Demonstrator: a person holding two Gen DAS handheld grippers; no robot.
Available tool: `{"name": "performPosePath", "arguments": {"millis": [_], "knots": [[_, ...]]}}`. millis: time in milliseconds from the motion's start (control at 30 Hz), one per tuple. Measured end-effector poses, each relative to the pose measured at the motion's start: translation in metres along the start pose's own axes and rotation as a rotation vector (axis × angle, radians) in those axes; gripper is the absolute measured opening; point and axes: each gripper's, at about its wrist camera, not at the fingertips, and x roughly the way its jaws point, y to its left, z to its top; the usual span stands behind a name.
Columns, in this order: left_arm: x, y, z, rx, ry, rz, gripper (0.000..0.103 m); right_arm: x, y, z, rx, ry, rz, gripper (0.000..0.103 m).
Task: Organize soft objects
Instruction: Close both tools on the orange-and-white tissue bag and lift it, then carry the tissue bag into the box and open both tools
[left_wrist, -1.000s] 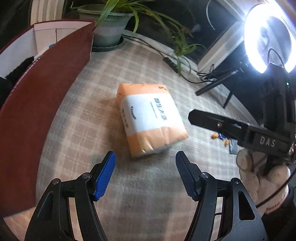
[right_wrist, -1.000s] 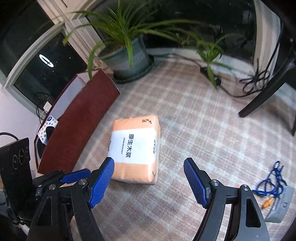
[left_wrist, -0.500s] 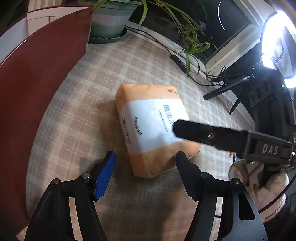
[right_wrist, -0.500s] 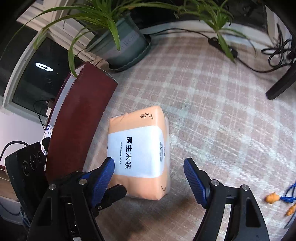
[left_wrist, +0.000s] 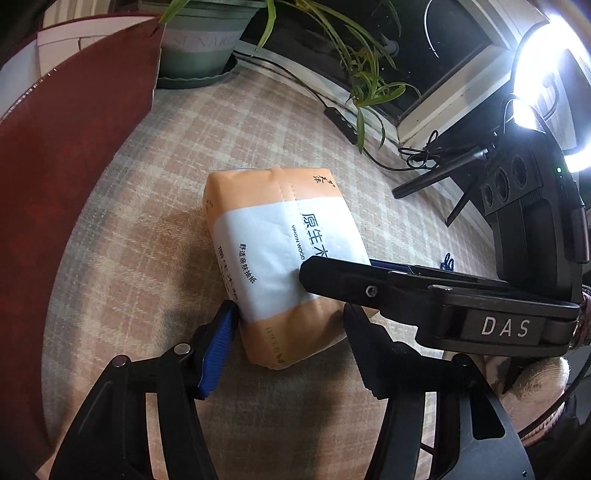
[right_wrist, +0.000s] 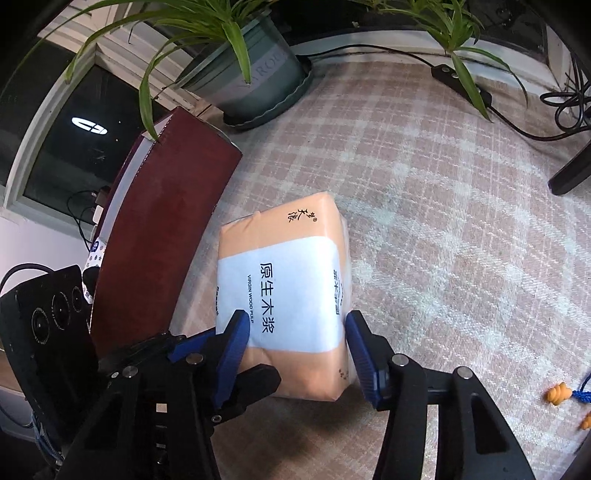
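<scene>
Both tongs, left (left_wrist: 288, 325) and right (right_wrist: 295, 341), have just been closing and now pinch the orange tissue pack (right_wrist: 284, 295) lying on the checked counter (right_wrist: 443, 221).

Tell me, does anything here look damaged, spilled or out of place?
Nothing looks damaged or spilled. The orange tissue pack lies flat and sealed on the checked cloth, with the right gripper and left gripper both closing around its near end. The only strays are small orange earplugs on a blue cord at the cloth's edge.
</scene>
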Motion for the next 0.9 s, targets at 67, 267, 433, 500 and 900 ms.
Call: {"name": "performPosePath", "arguments": {"millis": [67, 267, 433, 500, 900], "knots": [[-0.003, -0.001, -0.001, 0.008, -0.001, 0.002, 0.058, -0.002, 0.002, -0.001, 0.000, -0.005, 0.001, 0.049], [-0.026, -0.009, -0.001, 0.033, -0.044, 0.002, 0.058, -0.022, 0.016, -0.001, -0.017, -0.042, 0.007, 0.049], [-0.057, -0.019, -0.001, 0.074, -0.104, 0.011, 0.058, -0.049, 0.038, -0.001, -0.050, -0.095, 0.010, 0.049], [-0.070, -0.022, -0.001, 0.089, -0.126, 0.019, 0.058, -0.059, 0.050, -0.002, -0.069, -0.118, 0.010, 0.049], [-0.141, 0.005, -0.003, 0.072, -0.229, 0.038, 0.058, -0.076, 0.128, 0.003, -0.195, -0.173, 0.028, 0.049]]}}
